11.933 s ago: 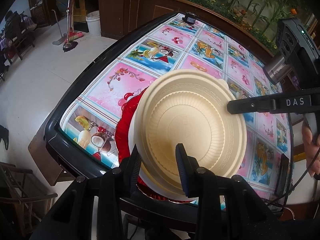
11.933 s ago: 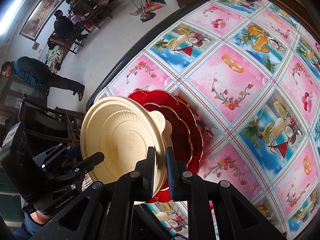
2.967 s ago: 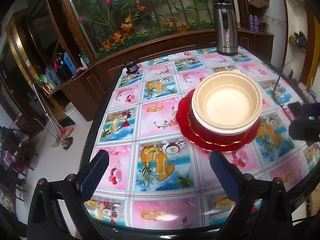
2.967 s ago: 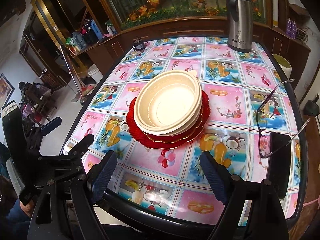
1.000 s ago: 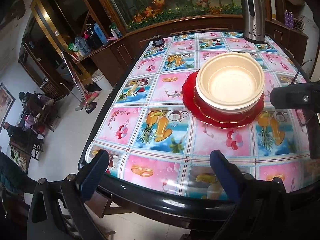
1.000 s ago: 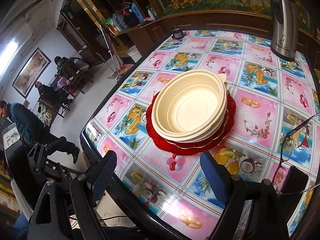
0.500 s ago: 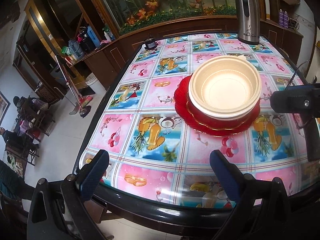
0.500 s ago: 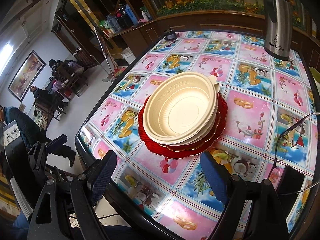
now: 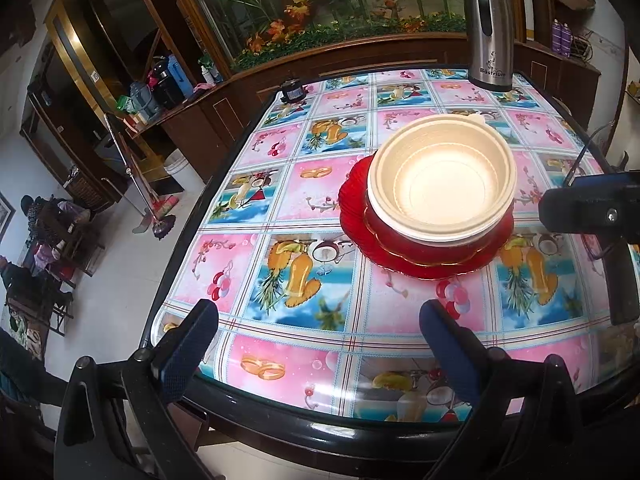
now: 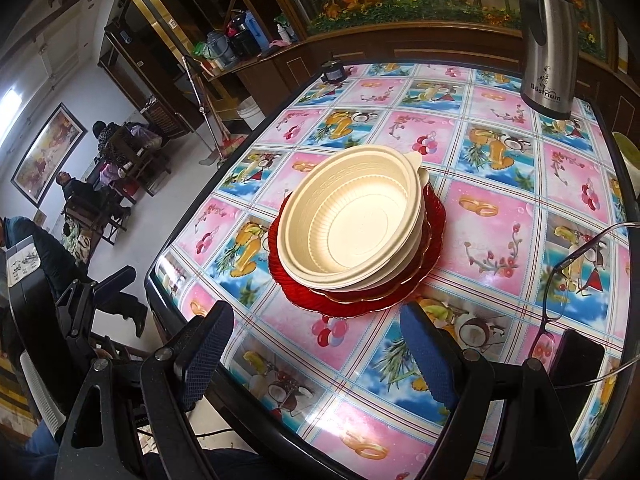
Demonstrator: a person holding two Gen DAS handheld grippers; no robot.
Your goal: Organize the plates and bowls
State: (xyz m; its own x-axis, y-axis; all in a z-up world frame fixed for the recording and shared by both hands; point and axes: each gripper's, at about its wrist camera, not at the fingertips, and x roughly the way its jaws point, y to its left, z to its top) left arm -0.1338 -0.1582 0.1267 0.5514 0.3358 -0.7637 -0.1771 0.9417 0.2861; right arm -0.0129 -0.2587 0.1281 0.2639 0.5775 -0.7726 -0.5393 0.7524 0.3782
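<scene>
Both grippers have released and withdrawn: left gripper [image 9: 318,346] and right gripper [image 10: 316,354] stand empty, jaws wide. Cream bowls [image 10: 348,224] sit nested on red plates [image 10: 434,216] mid-table [image 9: 280,208]. Stacking appears complete.

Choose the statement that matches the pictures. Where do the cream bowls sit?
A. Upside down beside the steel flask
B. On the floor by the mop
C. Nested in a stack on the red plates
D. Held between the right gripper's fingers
C: the cream bowls sit upright, nested, on top of the red plates on the table, with nothing gripping them.
</scene>
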